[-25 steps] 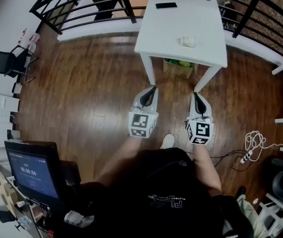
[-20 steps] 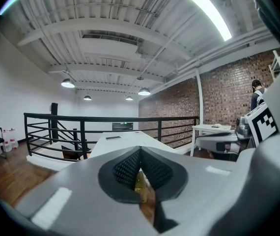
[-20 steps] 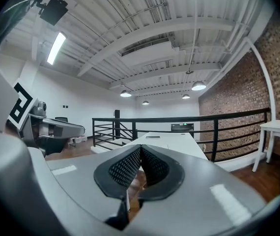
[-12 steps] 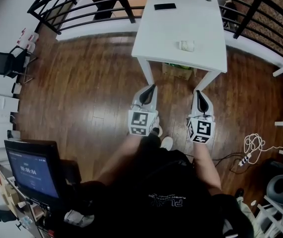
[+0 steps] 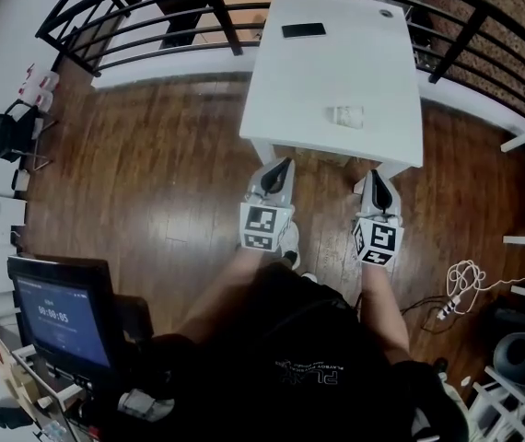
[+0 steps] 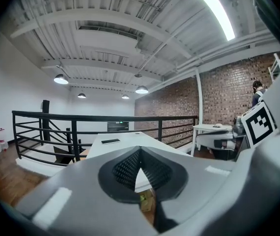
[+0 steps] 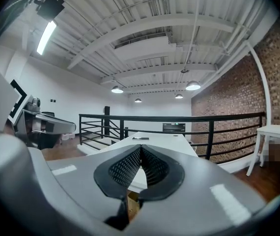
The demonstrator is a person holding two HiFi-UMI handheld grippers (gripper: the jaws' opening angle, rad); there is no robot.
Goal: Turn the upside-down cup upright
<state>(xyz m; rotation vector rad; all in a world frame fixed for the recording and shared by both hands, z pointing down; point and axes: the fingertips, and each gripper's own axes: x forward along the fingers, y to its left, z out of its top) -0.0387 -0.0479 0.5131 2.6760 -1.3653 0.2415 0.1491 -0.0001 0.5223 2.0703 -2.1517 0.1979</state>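
A small pale cup [image 5: 346, 115] stands on the white table [image 5: 309, 90], right of its middle; it is too small to tell which way up it is. My left gripper [image 5: 285, 163] and right gripper [image 5: 374, 174] are held side by side at the table's near edge, short of the cup. In the left gripper view the left gripper [image 6: 140, 149] is shut with nothing in it. The right gripper view shows the right gripper [image 7: 140, 147] shut and empty too. Both point along the tabletop, and their jaws hide the cup there.
A black phone [image 5: 303, 30] lies at the table's far end. A black railing [image 5: 161, 26] runs behind and beside the table. A cardboard box [image 6: 145, 202] sits under it. A monitor [image 5: 60, 316] stands at lower left; cables [image 5: 460, 279] lie on the wooden floor at right.
The person has walked towards the table. Both grippers moved forward together, from over the floor to the table's near edge, staying shut.
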